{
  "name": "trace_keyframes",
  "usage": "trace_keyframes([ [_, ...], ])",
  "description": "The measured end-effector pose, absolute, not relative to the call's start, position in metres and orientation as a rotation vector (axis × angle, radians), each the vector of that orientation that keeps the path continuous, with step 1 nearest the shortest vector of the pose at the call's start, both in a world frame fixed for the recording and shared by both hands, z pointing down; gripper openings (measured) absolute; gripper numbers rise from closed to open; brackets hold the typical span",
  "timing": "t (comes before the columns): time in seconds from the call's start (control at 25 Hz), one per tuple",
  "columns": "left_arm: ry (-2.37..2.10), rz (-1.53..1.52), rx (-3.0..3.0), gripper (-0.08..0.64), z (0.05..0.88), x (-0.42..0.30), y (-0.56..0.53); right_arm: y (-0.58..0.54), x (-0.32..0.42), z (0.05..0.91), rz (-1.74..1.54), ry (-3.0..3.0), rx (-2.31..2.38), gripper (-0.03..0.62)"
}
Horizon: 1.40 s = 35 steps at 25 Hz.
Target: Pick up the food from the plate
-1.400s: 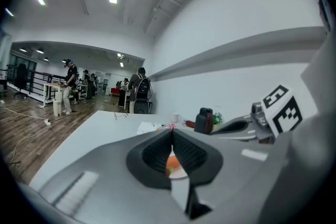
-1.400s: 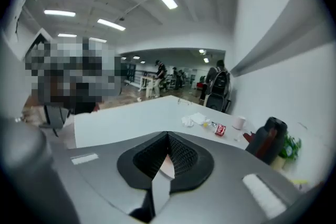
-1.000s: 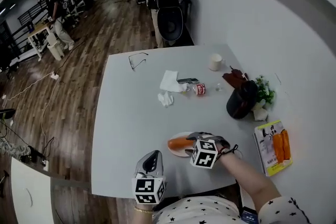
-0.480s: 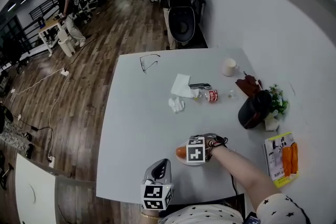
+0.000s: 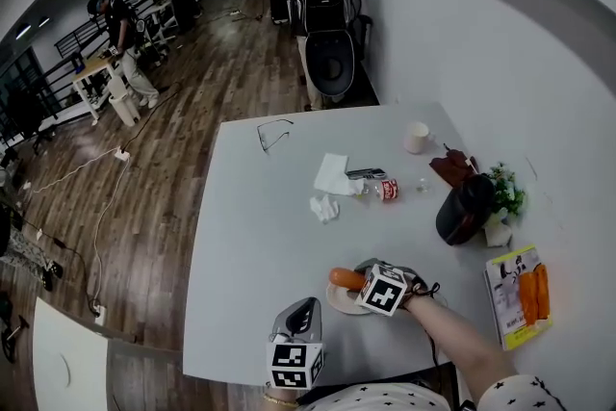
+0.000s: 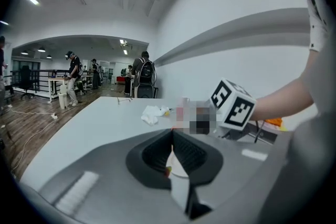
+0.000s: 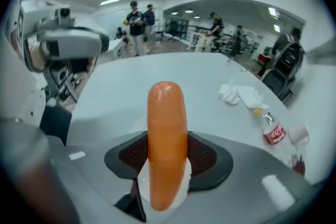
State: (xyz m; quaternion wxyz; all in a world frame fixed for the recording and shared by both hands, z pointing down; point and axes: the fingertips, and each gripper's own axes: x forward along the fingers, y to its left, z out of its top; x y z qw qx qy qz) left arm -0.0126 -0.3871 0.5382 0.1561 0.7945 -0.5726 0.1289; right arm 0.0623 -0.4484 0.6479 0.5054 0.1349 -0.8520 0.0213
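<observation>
Right gripper [image 7: 168, 144] stands spread, its ribbed dark pads just beside the flanks of the smooth orange sausage [image 7: 167, 128]; these jaws have just been opening. The sausage shows at the far rim of the round white plate [image 5: 339, 303], close to the near edge of the table [image 5: 260, 236]. Bare grey tabletop lies open to my left. Left gripper [image 6: 171, 147] is pressed together and empty, and has hardly shifted since 1 second ago.
</observation>
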Motion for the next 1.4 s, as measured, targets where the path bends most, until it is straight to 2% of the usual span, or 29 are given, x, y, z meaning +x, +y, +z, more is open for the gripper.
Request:
trace_keyframes([
  [0.2, -1.646, 0.357, 2.309, 0.008, 0.532, -0.004, -0.392, -0.449, 0.071, 0.582, 0.366, -2.349, 0.769, 0.215],
  [0.48, -1.646, 0.339, 2.329, 0.008, 0.527, 0.006, -0.398, -0.429, 0.083, 0.529, 0.426, -2.513, 1.142, 0.215],
  [0.8, -1.648, 0.317, 2.334, 0.008, 0.524, 0.012, -0.399, -0.418, 0.083, 0.526, 0.493, -2.530, 1.154, 0.215],
  [1.4, -1.654, 0.301, 2.348, 0.008, 0.514, 0.015, -0.398, -0.412, 0.086, 0.522, 0.415, -2.519, 1.184, 0.215],
])
